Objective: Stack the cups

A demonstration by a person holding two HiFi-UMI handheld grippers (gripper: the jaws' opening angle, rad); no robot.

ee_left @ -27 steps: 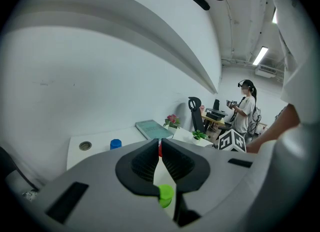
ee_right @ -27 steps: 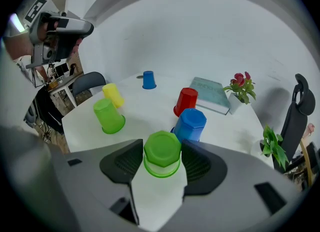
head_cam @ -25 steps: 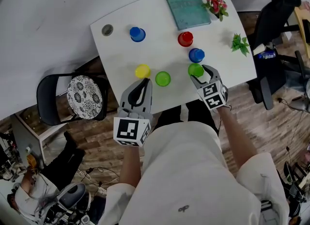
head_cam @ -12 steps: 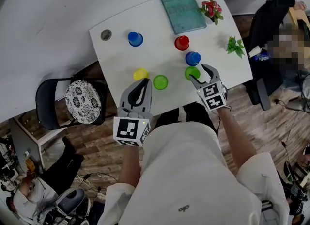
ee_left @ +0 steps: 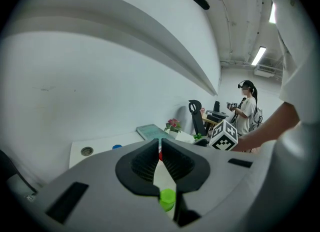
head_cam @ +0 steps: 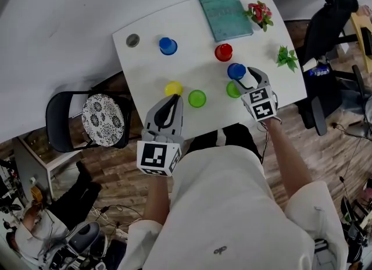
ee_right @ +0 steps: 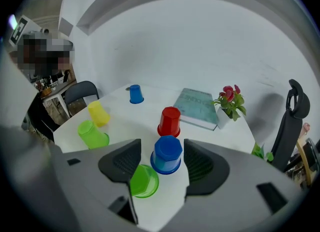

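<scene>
Several plastic cups stand or lie on the white table (head_cam: 145,71). My right gripper (ee_right: 162,151) is open, and an upturned blue cup (ee_right: 167,154) stands between its jaws without touching either pad. A green cup (ee_right: 144,181) lies on its side by the left jaw. Beyond them are a red cup (ee_right: 169,121), a far blue cup (ee_right: 135,94), a yellow cup (ee_right: 99,113) and a second green cup (ee_right: 93,134). In the head view the right gripper (head_cam: 247,78) is by the blue cup (head_cam: 236,71). My left gripper (head_cam: 173,98) is shut and holds nothing, just short of the yellow cup (head_cam: 173,88).
A teal book (head_cam: 224,9), a pink flower pot (head_cam: 260,10) and a small green plant (head_cam: 287,57) sit at the table's far and right edges. A round cable grommet (head_cam: 133,40) is at the far left corner. Black chairs (head_cam: 325,36) stand beside the table.
My right gripper has moved away from me across the table, from the near green cup up to the blue cup, which now stands between its jaws. The left gripper has stayed put.
</scene>
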